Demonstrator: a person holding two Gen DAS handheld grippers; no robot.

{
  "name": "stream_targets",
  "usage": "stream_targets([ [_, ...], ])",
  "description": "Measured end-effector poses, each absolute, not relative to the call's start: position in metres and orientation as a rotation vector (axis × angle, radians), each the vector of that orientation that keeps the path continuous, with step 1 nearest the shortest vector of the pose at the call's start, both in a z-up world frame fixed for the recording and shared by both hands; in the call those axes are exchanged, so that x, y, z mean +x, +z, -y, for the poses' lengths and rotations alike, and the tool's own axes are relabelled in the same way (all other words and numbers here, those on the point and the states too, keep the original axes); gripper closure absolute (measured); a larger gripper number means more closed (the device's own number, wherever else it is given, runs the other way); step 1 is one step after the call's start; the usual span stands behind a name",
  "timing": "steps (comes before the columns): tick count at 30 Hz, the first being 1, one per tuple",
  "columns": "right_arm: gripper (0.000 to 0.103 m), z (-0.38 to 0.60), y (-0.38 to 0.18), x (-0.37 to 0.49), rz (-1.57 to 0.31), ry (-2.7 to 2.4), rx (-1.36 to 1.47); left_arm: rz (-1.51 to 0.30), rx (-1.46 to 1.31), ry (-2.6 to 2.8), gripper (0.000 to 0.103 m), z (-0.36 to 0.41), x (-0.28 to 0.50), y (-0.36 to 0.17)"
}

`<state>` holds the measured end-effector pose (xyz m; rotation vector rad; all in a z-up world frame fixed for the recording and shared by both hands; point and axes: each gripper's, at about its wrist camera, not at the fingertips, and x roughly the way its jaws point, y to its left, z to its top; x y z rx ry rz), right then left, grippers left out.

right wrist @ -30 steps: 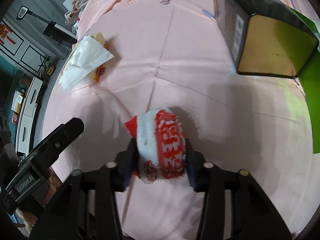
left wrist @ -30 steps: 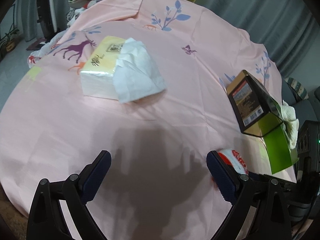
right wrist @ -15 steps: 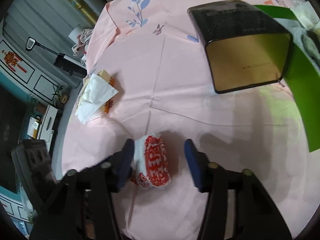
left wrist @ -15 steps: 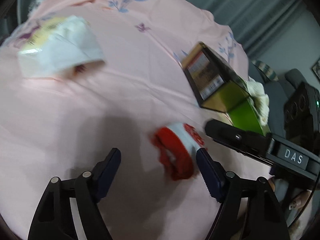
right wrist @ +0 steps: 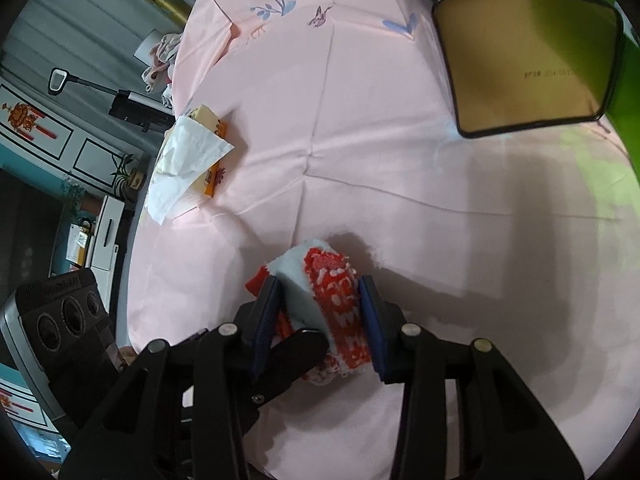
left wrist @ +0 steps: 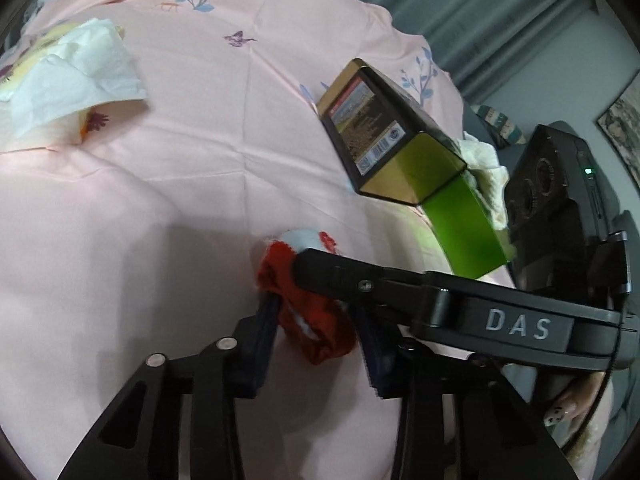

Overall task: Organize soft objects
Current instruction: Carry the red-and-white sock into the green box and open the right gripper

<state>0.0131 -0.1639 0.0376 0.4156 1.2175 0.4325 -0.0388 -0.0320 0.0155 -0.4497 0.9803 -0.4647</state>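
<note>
The left gripper (left wrist: 316, 332) has come over and is closing on the red-and-white sock (right wrist: 332, 312). The right gripper (right wrist: 320, 320) is squeezing it too, closing. The sock is sitting on the pink worktop (right wrist: 400, 160), ready for tidying.

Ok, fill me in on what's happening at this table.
A person is working two handheld grippers on one red and white knitted sock lying on the pink tablecloth. The right gripper has the sock between its jaws, which are closing. The left gripper has come in on the red end, jaws also closing. A tissue pack and a tipped black and gold box lie further off.
</note>
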Motion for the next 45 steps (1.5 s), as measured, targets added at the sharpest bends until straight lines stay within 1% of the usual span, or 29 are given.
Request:
stream_targets([
  [5,0.067,0.163,0.044,0.01,-1.191,0.458,0.411,-0.951,-0.428,-0.465,0.067,0.032,-0.044,0.023],
  [11,0.067,0.158,0.058,0.002,-1.137,0.48,0.399,-0.893,-0.388,-0.452,0.067,0.032,-0.053,0.039],
  [22,0.067,0.159,0.098,-0.014,-1.007,0.495,0.384,-0.77,-0.34,-0.474,0.067,0.034,-0.065,0.074],
  [27,0.067,0.171,0.126,-0.022,-0.925,0.473,0.378,-0.709,-0.309,-0.511,0.067,0.044,-0.067,0.098],
  [31,0.067,0.189,0.148,-0.027,-0.858,0.442,0.37,-0.659,-0.281,-0.564,0.067,0.061,-0.066,0.12],
  [39,0.066,0.256,0.184,-0.03,-0.726,0.312,0.389,-0.599,-0.216,-0.693,0.067,0.129,-0.047,0.155],
  [45,0.066,0.311,0.19,-0.03,-0.669,0.205,0.442,-0.599,-0.186,-0.795,0.067,0.187,-0.027,0.164],
])
